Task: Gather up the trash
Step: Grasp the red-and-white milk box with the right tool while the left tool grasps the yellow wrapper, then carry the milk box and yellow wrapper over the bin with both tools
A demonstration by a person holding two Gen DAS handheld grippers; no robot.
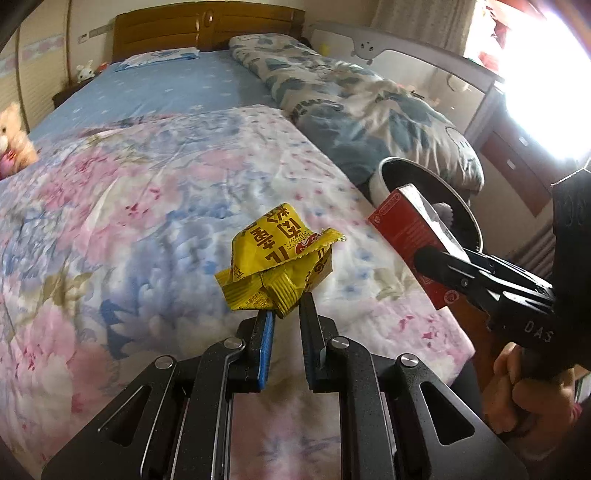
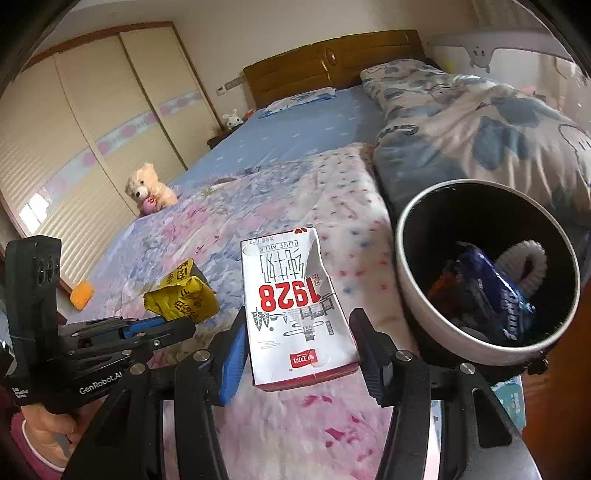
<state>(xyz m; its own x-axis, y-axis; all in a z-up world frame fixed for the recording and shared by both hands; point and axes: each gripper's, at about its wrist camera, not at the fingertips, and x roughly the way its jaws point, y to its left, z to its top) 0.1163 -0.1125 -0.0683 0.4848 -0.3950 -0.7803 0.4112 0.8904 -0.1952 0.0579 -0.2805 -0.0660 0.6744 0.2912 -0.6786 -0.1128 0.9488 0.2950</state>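
While both hand-held black two-finger tongs hover over the bed, each is clenched on a piece of trash. Left gripper (image 1: 286, 310): its blue-padded fingers (image 1: 266, 332) pinch the lower twisted edge of a crumpled yellow foil snack wrapper with red lettering (image 1: 279, 258), which sticks up just beyond the fingertips, clear of the bedding. Right gripper (image 2: 299, 354): its jaws stand wider, pressing the two sides of a dented white-and-red cardboard milk carton printed "1928" (image 2: 295, 302), which lies lengthwise between the fingers and points away from the camera. Seen from the left wrist, the carton (image 1: 413, 240) is to the right of the wrapper, its far end at the rim of a round white waste bin with a black interior (image 2: 417, 295). Just right of the right gripper and ahead of it, the bin contains a blue plastic packet (image 2: 495, 291) and other scraps. Beneath both tongs spreads a pink-and-blue floral quilt (image 1: 147, 206). Farther out lie a blue-patterned rolled duvet (image 2: 480, 125), a cream plush teddy bear (image 2: 147, 188) and a brown wooden headboard (image 1: 207, 26). A hand (image 1: 528, 398) grips the right tool's handle.
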